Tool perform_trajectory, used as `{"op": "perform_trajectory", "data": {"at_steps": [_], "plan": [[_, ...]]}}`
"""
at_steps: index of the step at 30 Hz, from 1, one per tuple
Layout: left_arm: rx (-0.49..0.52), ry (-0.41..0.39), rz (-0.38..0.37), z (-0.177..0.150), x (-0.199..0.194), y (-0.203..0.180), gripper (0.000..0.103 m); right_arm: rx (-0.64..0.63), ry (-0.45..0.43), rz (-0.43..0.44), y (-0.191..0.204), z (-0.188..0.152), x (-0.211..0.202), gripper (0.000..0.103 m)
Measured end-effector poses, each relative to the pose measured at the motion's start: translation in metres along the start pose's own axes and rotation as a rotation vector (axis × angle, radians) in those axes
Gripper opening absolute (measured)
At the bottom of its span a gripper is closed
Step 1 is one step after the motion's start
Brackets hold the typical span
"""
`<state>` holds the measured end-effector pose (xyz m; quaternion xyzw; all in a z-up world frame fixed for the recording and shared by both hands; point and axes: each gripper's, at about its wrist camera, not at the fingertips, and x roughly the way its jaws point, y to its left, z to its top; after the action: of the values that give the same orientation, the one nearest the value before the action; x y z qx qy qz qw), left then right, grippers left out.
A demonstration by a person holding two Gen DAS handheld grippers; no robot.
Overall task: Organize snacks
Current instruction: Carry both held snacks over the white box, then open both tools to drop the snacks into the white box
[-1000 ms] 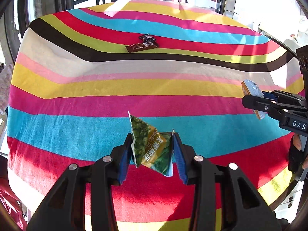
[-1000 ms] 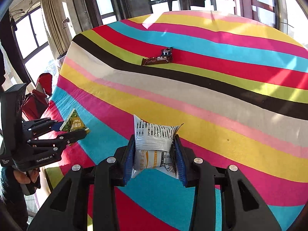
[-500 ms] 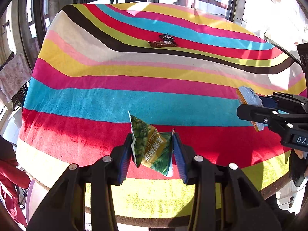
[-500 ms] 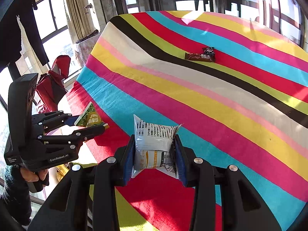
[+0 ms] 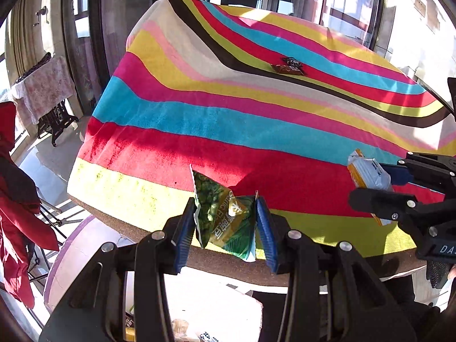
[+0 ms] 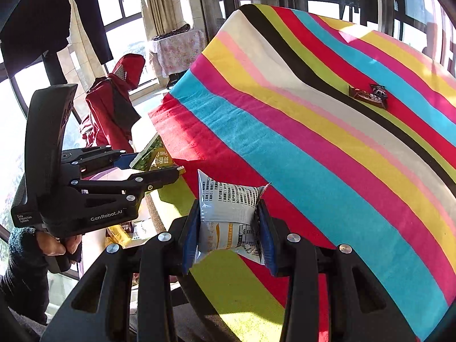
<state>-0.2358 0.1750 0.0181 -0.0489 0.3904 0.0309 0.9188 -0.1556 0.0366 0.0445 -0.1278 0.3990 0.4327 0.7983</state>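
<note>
My left gripper point(image 5: 226, 229) is shut on a green pea snack packet point(image 5: 221, 216), held above the near edge of the striped table point(image 5: 256, 131). My right gripper point(image 6: 228, 235) is shut on a white and orange snack packet point(image 6: 228, 216), also over the near edge. Each gripper shows in the other's view: the right one point(image 5: 379, 182) with its white packet point(image 5: 367, 171) at the right, the left one point(image 6: 168, 165) with the green packet point(image 6: 155, 155) at the left. Two dark brown snack bars point(image 5: 289, 67) point(image 6: 369, 94) lie together far across the table.
Below the table's edge sits a white box point(image 5: 216, 310) holding several snack items point(image 6: 122, 230). Red clothing point(image 5: 17, 199) hangs at the left, beside a small cloth-covered stand point(image 5: 45, 85). Windows line the room's far side. A gloved hand point(image 6: 54, 245) holds the left gripper.
Both grippers, still holding their packets, have drawn back from over the table's middle to its near edge and swung left. The floor and the box below have come into view.
</note>
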Motion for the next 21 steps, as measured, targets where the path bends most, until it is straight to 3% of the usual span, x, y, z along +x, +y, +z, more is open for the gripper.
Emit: {"op": "perform_trajectory", "data": {"at_steps": [10, 21], "plan": [[-0.083, 0.012, 0.076, -0.031, -0.024, 0.041, 0.042, -0.124, 0.038, 0.097, 0.056, 0.0, 0.015, 0.038], [-0.197, 0.101, 0.182, -0.083, -0.032, 0.092, 0.042, -0.321, 0.121, 0.196, 0.132, -0.017, 0.038, 0.038]]}}
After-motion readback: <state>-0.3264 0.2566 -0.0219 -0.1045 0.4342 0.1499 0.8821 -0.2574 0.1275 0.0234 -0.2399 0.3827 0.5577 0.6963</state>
